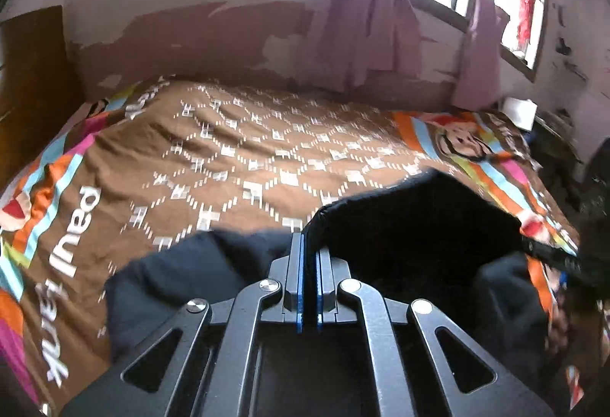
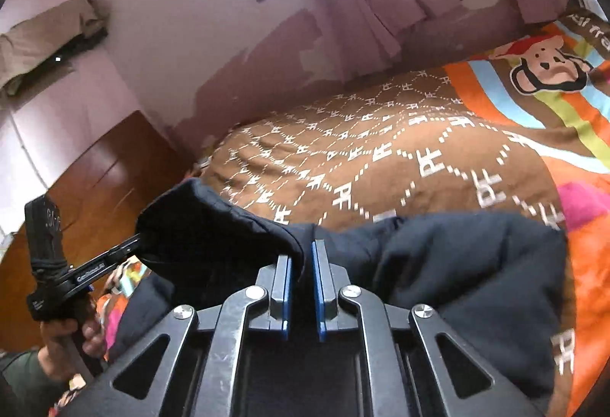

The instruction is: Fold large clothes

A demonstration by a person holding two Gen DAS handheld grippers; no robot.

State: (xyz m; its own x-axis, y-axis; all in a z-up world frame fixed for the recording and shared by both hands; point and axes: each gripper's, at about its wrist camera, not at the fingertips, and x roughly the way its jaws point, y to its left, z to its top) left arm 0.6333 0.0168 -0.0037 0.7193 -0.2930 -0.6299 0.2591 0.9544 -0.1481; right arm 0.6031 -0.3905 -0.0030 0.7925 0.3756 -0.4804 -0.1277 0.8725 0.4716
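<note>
A large dark navy garment point(image 1: 419, 218) lies bunched at the near edge of the bed, one edge lifted into a raised fold. My left gripper point(image 1: 309, 253) is shut on that lifted edge, its blue pads pinching the cloth. In the right wrist view the same garment point(image 2: 457, 257) spreads to the right, and my right gripper point(image 2: 302, 260) is shut on a fold of it that rises between the pads. The left gripper point(image 2: 133, 245) also shows at the left there, clamped on the garment's far corner and held by a person's hand point(image 2: 76, 333).
The bed wears a brown patterned cover point(image 1: 248, 150) with striped, cartoon-monkey borders point(image 2: 545, 70). Behind it are a peeling wall, a window with purple curtains point(image 1: 366, 20) and a wooden headboard point(image 2: 106, 180). Dark clutter point(image 1: 564, 150) stands at the far right.
</note>
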